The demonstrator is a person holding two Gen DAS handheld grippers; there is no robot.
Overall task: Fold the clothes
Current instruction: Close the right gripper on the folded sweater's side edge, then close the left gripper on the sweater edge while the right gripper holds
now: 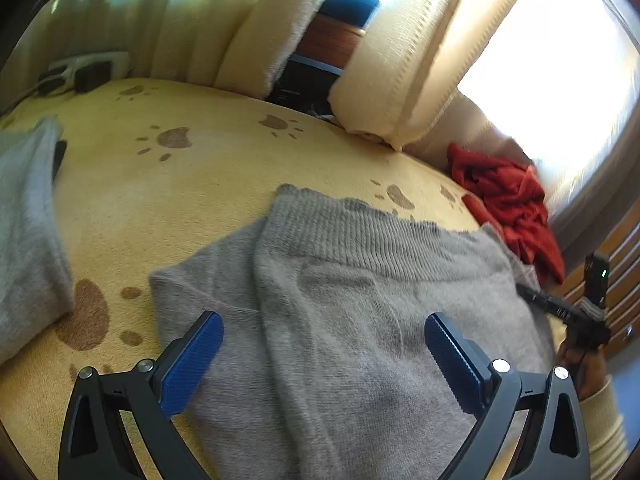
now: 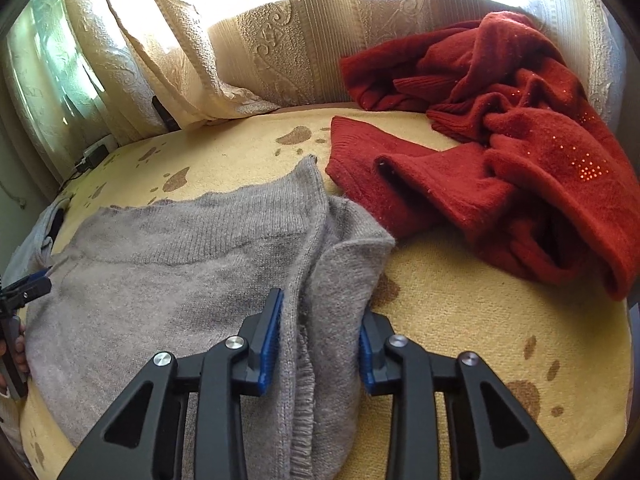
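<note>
A grey knit sweater lies flat on a yellow paw-print blanket, its ribbed hem toward the far side. My left gripper hovers open and wide over the sweater's near part, with nothing pinched between its blue pads. My right gripper is shut on the sweater's bunched right edge, with cloth filling the gap between both pads. A hand holds the right gripper at the right edge of the left wrist view. The left gripper's tip shows at the far left of the right wrist view.
A crumpled red sweater lies to the right, close to the grey one. A paler grey garment rests at the left. Cream curtains and a cushion back border the far side. A power strip sits at the back left.
</note>
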